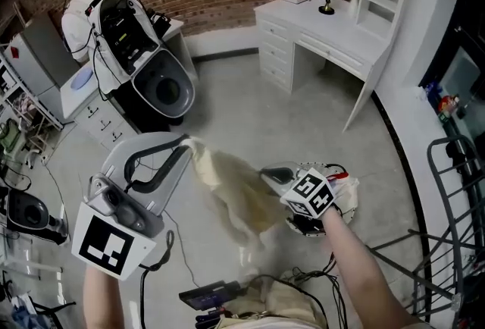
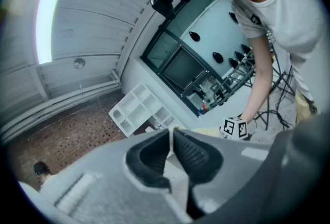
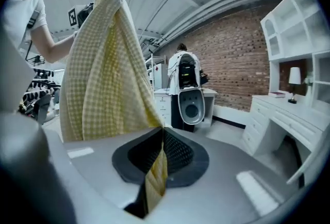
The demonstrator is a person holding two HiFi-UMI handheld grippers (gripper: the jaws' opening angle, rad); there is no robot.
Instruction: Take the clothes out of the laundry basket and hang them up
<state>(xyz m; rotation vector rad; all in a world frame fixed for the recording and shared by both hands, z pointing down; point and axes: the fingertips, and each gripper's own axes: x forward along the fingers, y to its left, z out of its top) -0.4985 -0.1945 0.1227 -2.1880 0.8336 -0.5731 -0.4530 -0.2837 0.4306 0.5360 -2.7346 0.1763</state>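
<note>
A pale yellow checked cloth (image 1: 235, 187) hangs stretched between my two grippers above the grey floor. My left gripper (image 1: 186, 142) is shut on its upper corner; in the left gripper view (image 2: 171, 135) only a thin pale strip of fabric shows between the closed pads. My right gripper (image 1: 265, 174) is shut on a lower edge. In the right gripper view (image 3: 162, 132) the cloth (image 3: 103, 73) rises as a tall drape from the jaws, and a fold hangs below them. A white laundry basket (image 1: 347, 192) sits on the floor, partly hidden behind the right gripper's marker cube.
A dark metal drying rack (image 1: 453, 191) stands at the right edge. A white desk with a lamp (image 1: 318, 36) is at the back. A person (image 1: 79, 13) works at a bench back left, beside a black-and-white machine (image 1: 148, 62). Cables and a device (image 1: 216, 293) lie by my feet.
</note>
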